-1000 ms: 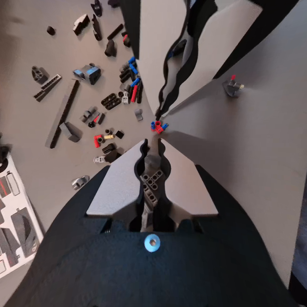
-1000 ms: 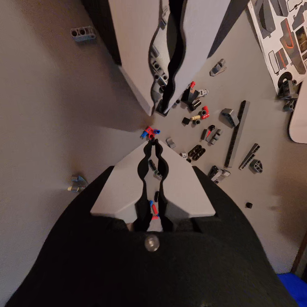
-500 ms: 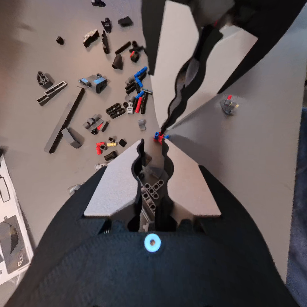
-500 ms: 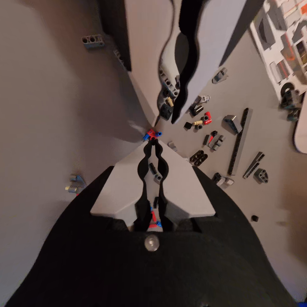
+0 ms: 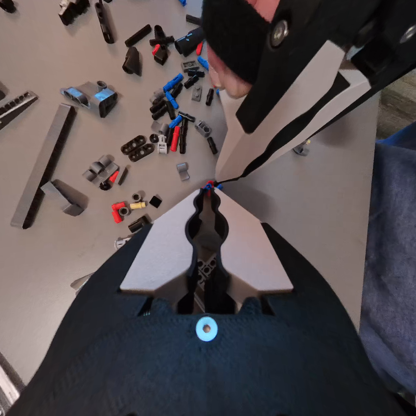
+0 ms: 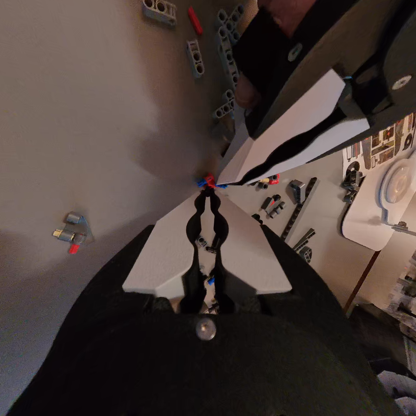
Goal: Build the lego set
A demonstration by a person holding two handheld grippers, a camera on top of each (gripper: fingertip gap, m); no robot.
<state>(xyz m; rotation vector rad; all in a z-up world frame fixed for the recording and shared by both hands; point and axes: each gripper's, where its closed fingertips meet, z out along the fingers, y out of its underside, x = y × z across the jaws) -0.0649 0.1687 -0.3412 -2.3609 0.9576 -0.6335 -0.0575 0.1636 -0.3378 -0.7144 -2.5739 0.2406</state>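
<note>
Between both gripper tips (image 5: 208, 191), a red-and-blue connector piece (image 6: 209, 181); both pinching it.

Loose pieces (image 5: 171, 117) scattered left of both grippers' meeting tips — sticker sheet (image 6: 382, 144) far right.

1. A matte grey tabletop (image 5: 304, 225) fills both views and runs under and ahead of the grippers.
2. In the left wrist view the table's edge falls away on the right, past it blue fabric (image 5: 394, 247) and a strip of mottled floor (image 5: 396, 105).
3. In the right wrist view a white board (image 6: 369, 227) lies right of the gripper, with a printed sheet (image 6: 387, 139) beyond it.
4. Light is warm and dim, with soft shadows to the left.
</note>
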